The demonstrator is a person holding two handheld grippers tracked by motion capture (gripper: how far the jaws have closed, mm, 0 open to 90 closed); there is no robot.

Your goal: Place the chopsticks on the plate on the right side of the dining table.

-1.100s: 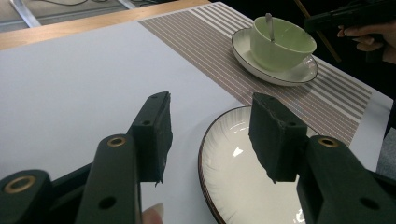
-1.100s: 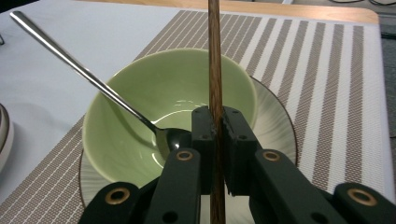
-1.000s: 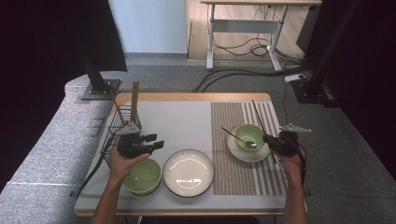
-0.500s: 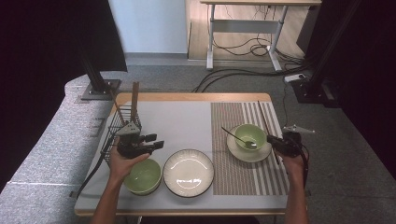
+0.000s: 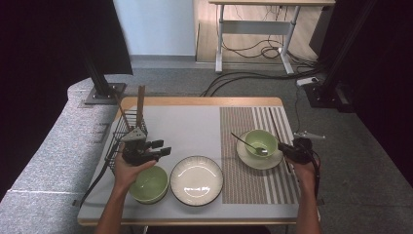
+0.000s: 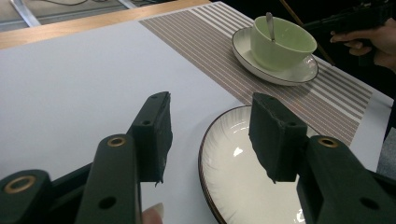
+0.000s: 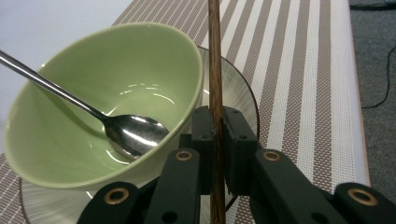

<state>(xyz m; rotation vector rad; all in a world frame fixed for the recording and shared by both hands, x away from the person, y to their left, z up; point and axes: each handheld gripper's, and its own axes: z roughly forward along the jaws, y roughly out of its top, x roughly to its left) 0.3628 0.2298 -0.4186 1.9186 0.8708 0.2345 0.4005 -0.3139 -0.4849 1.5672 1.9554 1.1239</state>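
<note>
Pinched on one thin brown wooden chopstick [image 7: 215, 60], right gripper [image 7: 216, 126] beside one of two pale green ceramic bowls [image 7: 100, 100]; spread, left gripper [image 6: 210, 135].

I'm clamping a brown wooden chopstick [image 7: 214, 60] with visible grain between my right gripper's [image 7: 215, 133] matt black plastic jaws. Beside it the glossy green glazed bowl [image 7: 93, 93] is holding a polished metal spoon [image 7: 133, 133]. Under both, the woven striped placemat [image 7: 299, 70] is looking rough and matt.

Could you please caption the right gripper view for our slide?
Right gripper shut on a chopstick beside the green bowl holding a spoon.
</note>
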